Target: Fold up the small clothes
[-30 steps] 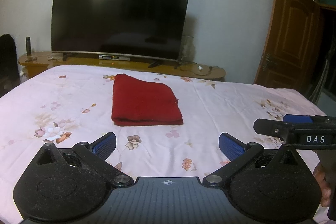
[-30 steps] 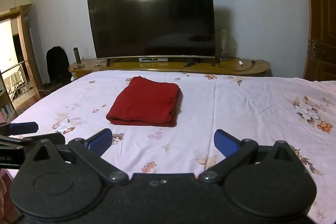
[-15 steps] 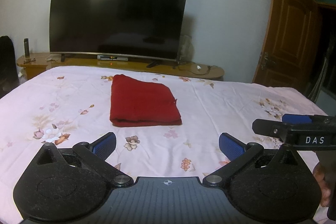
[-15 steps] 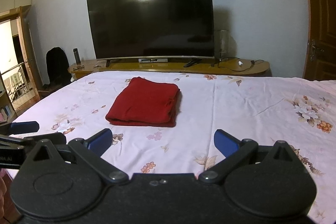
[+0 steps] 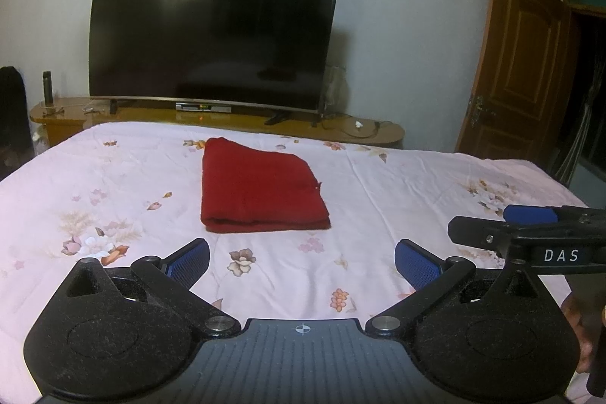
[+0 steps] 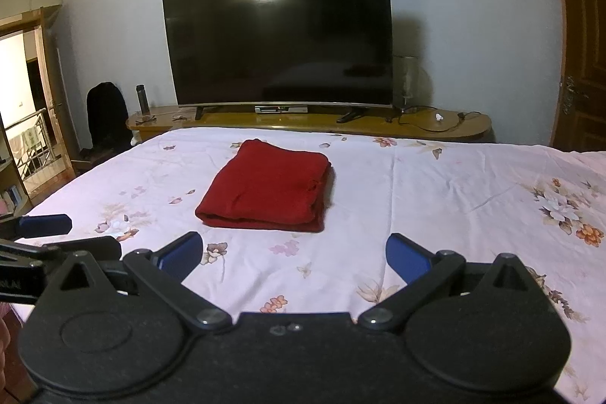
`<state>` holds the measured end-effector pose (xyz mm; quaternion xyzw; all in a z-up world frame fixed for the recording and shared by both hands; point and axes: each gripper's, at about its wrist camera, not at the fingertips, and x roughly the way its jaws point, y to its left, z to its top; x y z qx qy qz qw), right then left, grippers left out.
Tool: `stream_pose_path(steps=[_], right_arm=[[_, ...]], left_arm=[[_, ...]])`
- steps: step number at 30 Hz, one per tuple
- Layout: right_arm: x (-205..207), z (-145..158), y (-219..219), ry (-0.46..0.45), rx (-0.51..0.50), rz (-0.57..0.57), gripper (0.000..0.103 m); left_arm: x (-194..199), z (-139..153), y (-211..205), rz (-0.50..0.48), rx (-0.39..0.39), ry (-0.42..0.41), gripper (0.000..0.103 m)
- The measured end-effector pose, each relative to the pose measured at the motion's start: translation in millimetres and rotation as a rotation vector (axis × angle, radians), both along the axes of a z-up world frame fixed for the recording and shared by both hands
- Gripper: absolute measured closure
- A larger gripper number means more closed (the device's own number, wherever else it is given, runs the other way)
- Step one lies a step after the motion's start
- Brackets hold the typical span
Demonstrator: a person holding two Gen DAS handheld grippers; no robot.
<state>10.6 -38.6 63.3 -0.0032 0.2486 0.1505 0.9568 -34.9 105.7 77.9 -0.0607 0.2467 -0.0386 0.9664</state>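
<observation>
neatly folded red garment (image 5: 261, 188)

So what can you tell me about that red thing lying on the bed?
The red cloth is a small piece of clothing, already folded into a neat, flat, roughly rectangular bundle. It looks soft and a bit fuzzy, like knit or fleece, in one plain dark red. You can see stacked layers along its near edge and its right side, and a tiny nick on the right edge. It lies flat on the pink flowery bedsheet, towards the end nearest the television. Only the sheet touches it; both grippers are held back, apart from it.
</observation>
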Motion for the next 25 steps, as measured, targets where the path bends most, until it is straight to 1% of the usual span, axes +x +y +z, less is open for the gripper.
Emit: stream_pose_path(steps=[6,15,19,25], right_arm=[[1.1,-0.1,2.8,-0.002,-0.006,0.004,0.001],[4.7,-0.9,-0.3,-0.003,-0.006,0.001,0.001],[7.0,-1.4,-1.8,-0.002,-0.006,0.002,0.001],[7.1,-1.6,-0.8,-0.001,-0.004,0.003,0.001]], left_arm=[[1.3,-0.2,-0.8,0.0,0.005,-0.004,0.0],[3.9,-0.9,0.9,0.031,0.003,-0.019,0.0],[4.5,-1.5,0.4,0.036,0.018,-0.031,0.0],[6.0,-2.5,-0.6,0.044,0.016,-0.015,0.0]])
